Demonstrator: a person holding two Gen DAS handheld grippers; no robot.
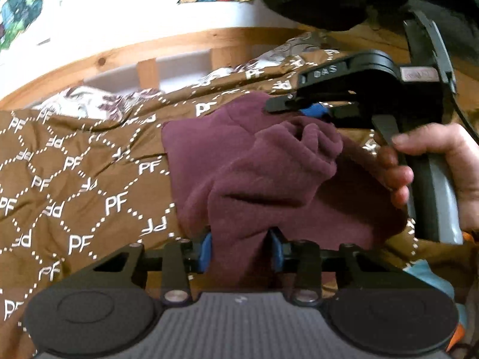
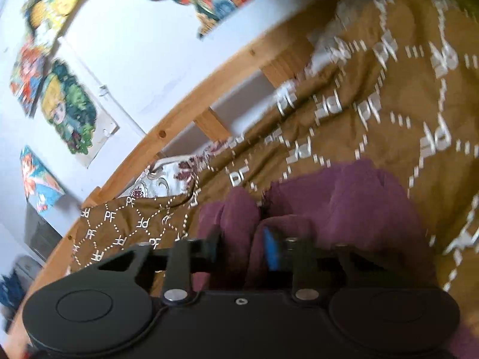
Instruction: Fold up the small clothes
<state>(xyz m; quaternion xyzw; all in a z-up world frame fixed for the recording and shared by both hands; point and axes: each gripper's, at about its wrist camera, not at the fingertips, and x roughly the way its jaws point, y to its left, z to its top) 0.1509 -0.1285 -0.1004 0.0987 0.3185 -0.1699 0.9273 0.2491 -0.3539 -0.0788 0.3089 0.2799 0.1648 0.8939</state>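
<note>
With both the left gripper (image 1: 239, 249) and the right gripper (image 2: 239, 246) clamped on bunched maroon garment (image 1: 239, 164) at lower centre, the thick folds between the fingers could slip free or drag the brown bedspread (image 1: 74, 164).

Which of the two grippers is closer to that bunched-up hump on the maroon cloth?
Right. The right gripper pinches the maroon cloth beside the hump; the left gripper grips its near edge.

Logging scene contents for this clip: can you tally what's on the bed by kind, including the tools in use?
Maroon fleece garment: 1
Brown patterned bedspread: 1
Hand-held gripper: 2, the left and the right, each closed on the garment
Total: 4
</note>
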